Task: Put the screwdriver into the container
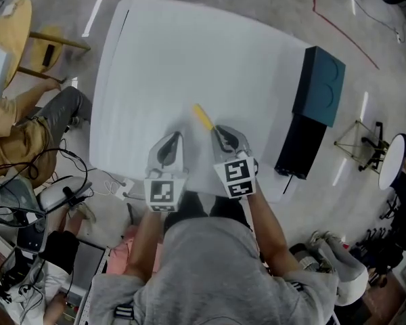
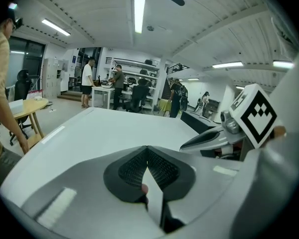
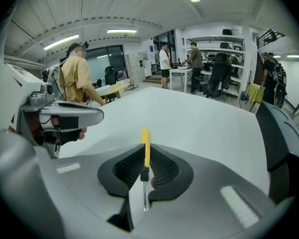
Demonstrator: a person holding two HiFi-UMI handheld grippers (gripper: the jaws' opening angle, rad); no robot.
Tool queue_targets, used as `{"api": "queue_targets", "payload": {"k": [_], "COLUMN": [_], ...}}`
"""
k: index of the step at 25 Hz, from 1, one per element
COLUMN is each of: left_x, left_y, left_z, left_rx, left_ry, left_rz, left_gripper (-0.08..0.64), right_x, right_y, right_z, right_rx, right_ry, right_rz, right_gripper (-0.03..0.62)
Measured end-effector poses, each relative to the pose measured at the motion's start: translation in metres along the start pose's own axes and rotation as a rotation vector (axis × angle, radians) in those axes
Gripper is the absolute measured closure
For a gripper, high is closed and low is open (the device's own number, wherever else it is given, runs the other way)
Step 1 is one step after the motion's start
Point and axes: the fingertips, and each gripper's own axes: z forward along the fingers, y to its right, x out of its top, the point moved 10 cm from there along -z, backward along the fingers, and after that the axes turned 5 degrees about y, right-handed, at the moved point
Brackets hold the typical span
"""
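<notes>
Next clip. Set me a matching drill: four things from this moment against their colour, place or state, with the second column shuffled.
Things:
1. screwdriver
2. left gripper
3. right gripper
4. teal box

Descriptions:
A. jaws together, nothing between them
B. at the right edge of the table in the head view
C. yellow handle, dark shaft
D. jaws slightly apart, screwdriver showing in the gap

Pairs: 1-C, 2-A, 3-D, 4-B

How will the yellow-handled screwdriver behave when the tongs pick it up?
Likely rigid: the screwdriver shows a straight metal shaft and a solid handle, so no flop. Its slim round handle lies on the smooth white table, so a sideways nudge may roll it. Probably light; pinched at the thin shaft by the right tongs, it might pivot.
</notes>
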Motion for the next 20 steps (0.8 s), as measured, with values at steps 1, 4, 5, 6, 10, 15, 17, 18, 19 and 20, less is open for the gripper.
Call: {"api": "queue_targets", "payload": {"k": [1,4,5,6,10,15,17,18,19,20], "left_x": [0.000,-0.001,-0.002,-0.002,-0.003,-0.005,-0.006,-0.007,-0.007,-0.007], "left_y": [-0.002,-0.008,-0.010,-0.012,-0.010,-0.013,-0.021,-0.025,-0.027,-0.028], "left_z": [0.000,0.002,0.003,0.005,0.006,0.006,0.008,0.008,0.008,0.009], "left_rx": [-0.003,-0.010,-0.011,-0.011,-0.011,-0.007,-0.005,-0.004,-0.003,-0.002], "left_ry": [-0.004,-0.015,-0.018,-0.020,-0.025,-0.032,-0.034,-0.035,-0.035,-0.035], "left_rz": [-0.001,-0.008,-0.008,-0.008,-0.007,-0.013,-0.018,-0.020,-0.022,-0.023], "left_gripper": [0.548,0.548,0.548,0.548,0.548,0.548,0.548,0.548,0.548,0.548], "right_x": [0.000,-0.001,-0.002,-0.003,-0.009,-0.014,-0.014,-0.015,-0.015,-0.013], "right_y": [-0.001,-0.002,-0.003,-0.004,-0.004,-0.002,-0.005,-0.006,-0.007,-0.007], "right_z": [0.002,0.011,0.014,0.017,0.020,0.025,0.034,0.037,0.038,0.039], "right_rx": [0.000,0.007,0.015,0.024,0.030,0.019,0.016,0.013,0.007,-0.001], "right_ry": [-0.013,-0.060,-0.078,-0.095,-0.130,-0.159,-0.169,-0.176,-0.179,-0.180], "right_rz": [-0.002,0.003,0.009,0.015,0.021,0.010,0.011,0.012,0.011,0.008], "right_gripper": [0.555,0.530,0.517,0.500,0.465,0.457,0.460,0.463,0.465,0.479]}}
